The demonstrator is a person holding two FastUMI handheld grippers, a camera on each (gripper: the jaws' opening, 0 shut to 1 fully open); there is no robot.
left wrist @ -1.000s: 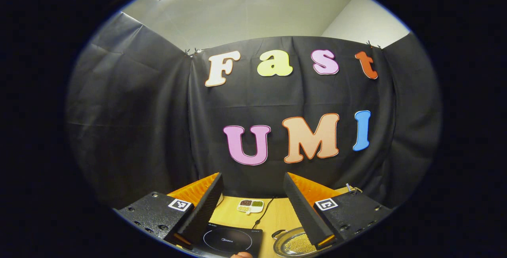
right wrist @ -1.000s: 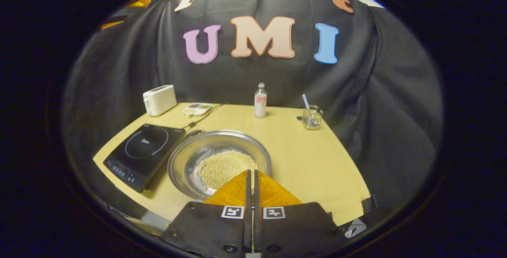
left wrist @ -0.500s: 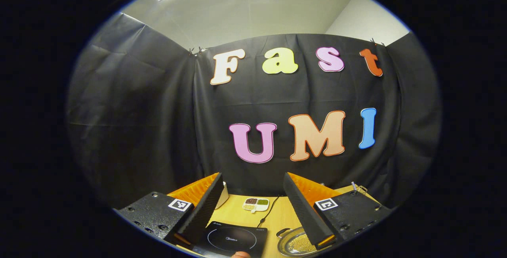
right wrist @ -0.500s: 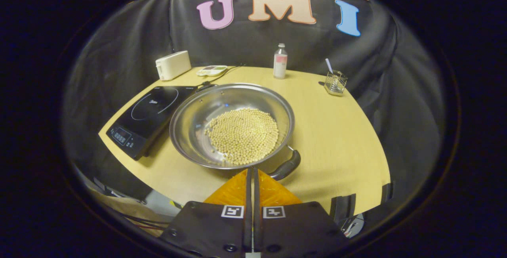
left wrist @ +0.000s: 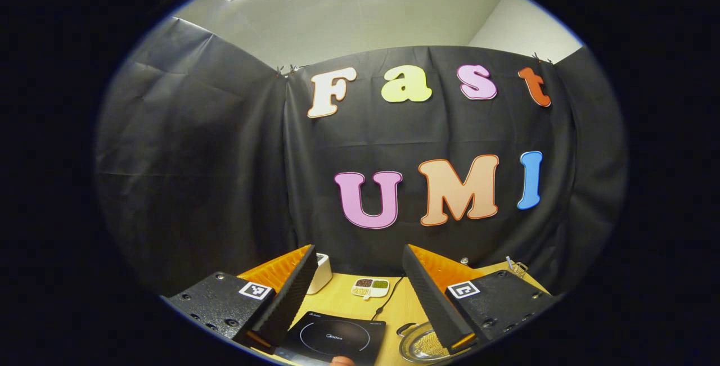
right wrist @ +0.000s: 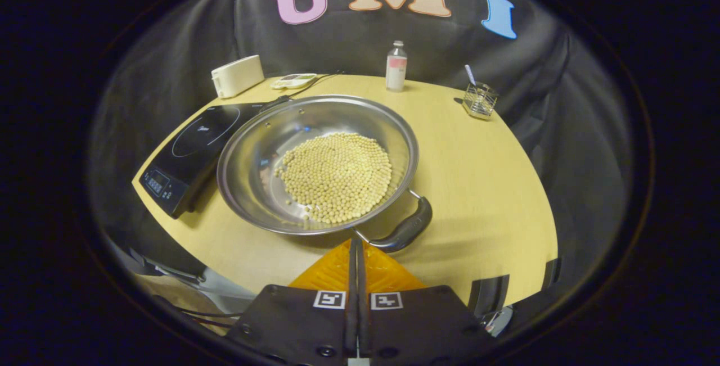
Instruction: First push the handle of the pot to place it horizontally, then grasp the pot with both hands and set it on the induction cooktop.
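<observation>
In your right gripper view, the scene runs from left to right across a round, pale wooden table (right wrist: 484,186). At the far left rear sits a white toaster (right wrist: 237,75), with a small divided dish (right wrist: 292,80) just beside it. In front of these, along the table's left edge, lies the black induction cooktop (right wrist: 188,149), its control panel at the near corner.

Touching or overlapping the cooktop's right edge is the pot (right wrist: 253,152) — a wide, shallow steel pan on the table with a heap of pale round beans (right wrist: 336,177) in its middle. Its near handle (right wrist: 406,230) is dark and points toward you at a slant, to the right of your fingertips. Further right and toward the back stand a small bottle (right wrist: 396,66) and a clear holder (right wrist: 480,99) with a stick in it.

Your right gripper (right wrist: 354,245) hangs just in front of the pot's near rim, fingers pressed together with nothing between them.

In your left gripper view, your left gripper (left wrist: 360,281) is raised and level — its fingers are spread wide and hold nothing. Between them you see the cooktop (left wrist: 337,337) and, lower right, part of the pot (left wrist: 419,344).
</observation>
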